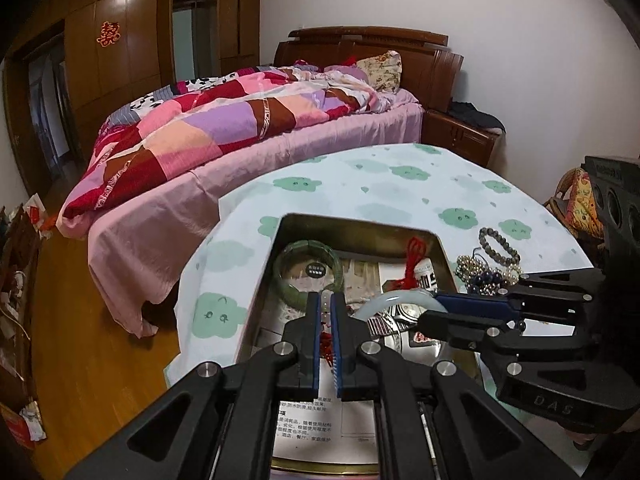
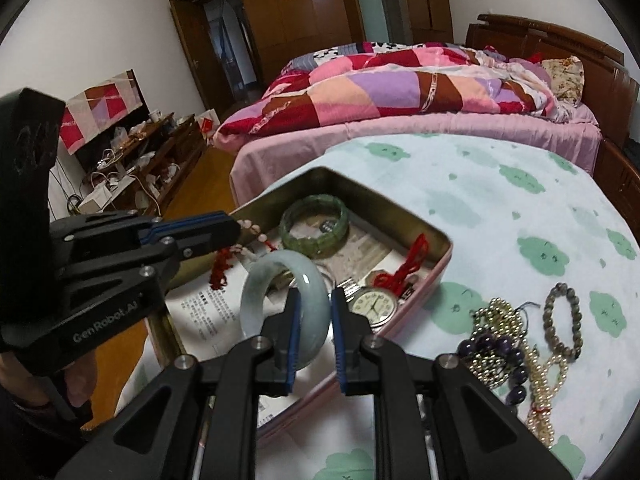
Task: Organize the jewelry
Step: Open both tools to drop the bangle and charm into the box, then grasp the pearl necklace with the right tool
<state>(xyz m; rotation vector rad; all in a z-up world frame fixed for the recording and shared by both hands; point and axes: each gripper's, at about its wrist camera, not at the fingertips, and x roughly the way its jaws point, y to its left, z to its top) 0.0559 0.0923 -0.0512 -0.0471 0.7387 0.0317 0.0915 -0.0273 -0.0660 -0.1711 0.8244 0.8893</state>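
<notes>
beside a pink-sheeted bed, cloud-print tablecloth, open tin, wooden wardrobe

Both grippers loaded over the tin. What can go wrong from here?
1. The right gripper pinches the pale jade bangle on its smooth curved band; it may slip and drop onto the watch lying in the tin.
2. The pink bead strand with red tassel hangs from the left gripper close by the bangle; the two could snag.

Left gripper pinches a pale bead strand above the tin.
</notes>
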